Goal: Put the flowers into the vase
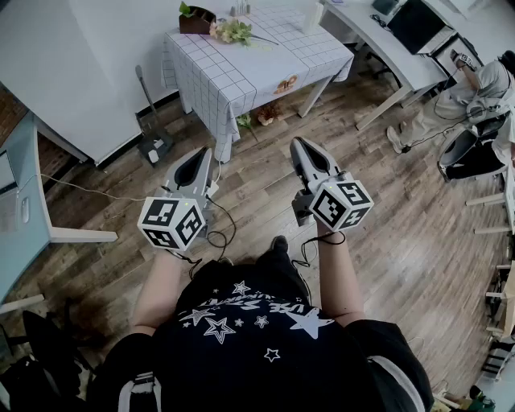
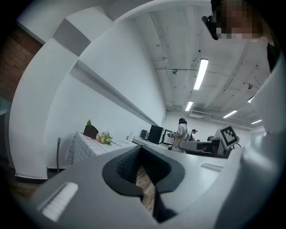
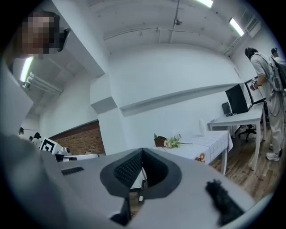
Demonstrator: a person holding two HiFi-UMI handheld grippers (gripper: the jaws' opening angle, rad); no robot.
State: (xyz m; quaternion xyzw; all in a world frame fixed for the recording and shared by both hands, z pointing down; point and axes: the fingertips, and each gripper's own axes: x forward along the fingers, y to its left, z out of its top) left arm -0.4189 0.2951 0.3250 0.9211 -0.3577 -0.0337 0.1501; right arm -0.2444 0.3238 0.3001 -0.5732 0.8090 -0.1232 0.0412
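Observation:
A bunch of pale flowers (image 1: 233, 30) lies on the table with the white checked cloth (image 1: 265, 64), far ahead of me. Beside it stand a brown planter (image 1: 195, 18) and, toward the right corner, a tall white vessel (image 1: 312, 16) that may be the vase. My left gripper (image 1: 195, 165) and right gripper (image 1: 304, 153) are held level over the wooden floor, well short of the table, both shut and empty. The left gripper view shows the flowers (image 2: 105, 138) small and distant past the left gripper (image 2: 140, 150). They (image 3: 171, 143) appear just as far beyond the right gripper (image 3: 142, 153).
A broom and dustpan (image 1: 149, 121) lean by the wall left of the table. A long desk with monitors (image 1: 402, 48) runs along the right, with a seated person (image 1: 483, 80) beside it. A light blue table (image 1: 24, 201) stands at the left. Wooden floor lies between me and the table.

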